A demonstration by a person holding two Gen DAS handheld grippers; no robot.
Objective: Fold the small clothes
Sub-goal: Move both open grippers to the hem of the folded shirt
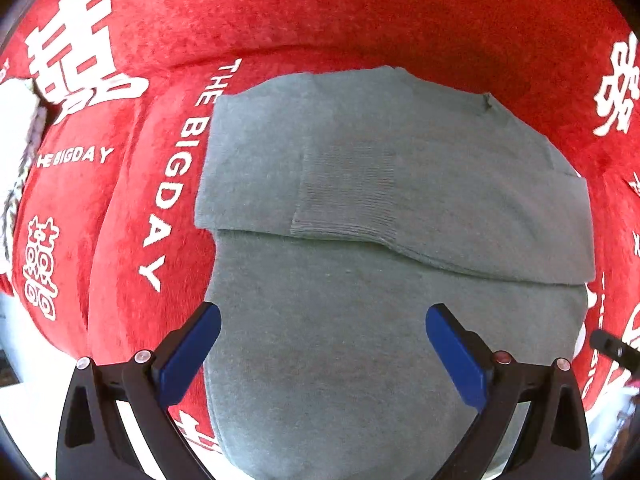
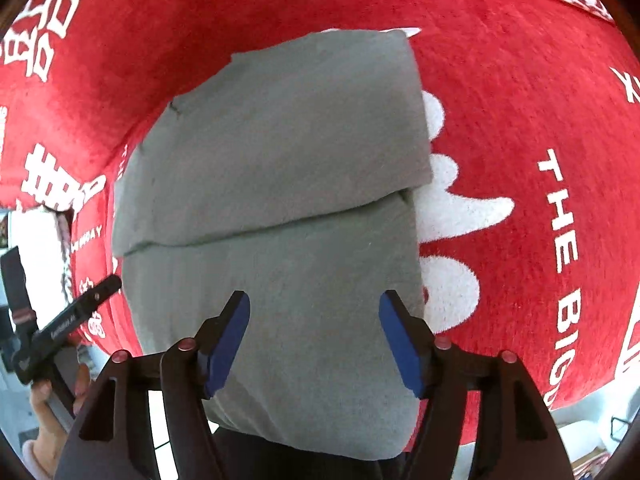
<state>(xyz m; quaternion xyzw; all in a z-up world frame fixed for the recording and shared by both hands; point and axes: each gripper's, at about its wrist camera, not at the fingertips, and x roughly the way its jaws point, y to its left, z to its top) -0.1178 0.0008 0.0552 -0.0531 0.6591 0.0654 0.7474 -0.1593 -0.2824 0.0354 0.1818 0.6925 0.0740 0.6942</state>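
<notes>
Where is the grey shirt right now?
The grey shirt lies folded on the red blanket, filling the middle of both wrist views, right ahead of both open grippers.

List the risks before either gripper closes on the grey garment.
1. Both the left gripper and right gripper are open over the grey garment; a pinch here may catch only the top layer and undo the fold.
2. The folded flap lies loose on top, so lifting could slide it askew.
3. The red blanket looks soft and wrinkled; closing low might grab it too.
</notes>
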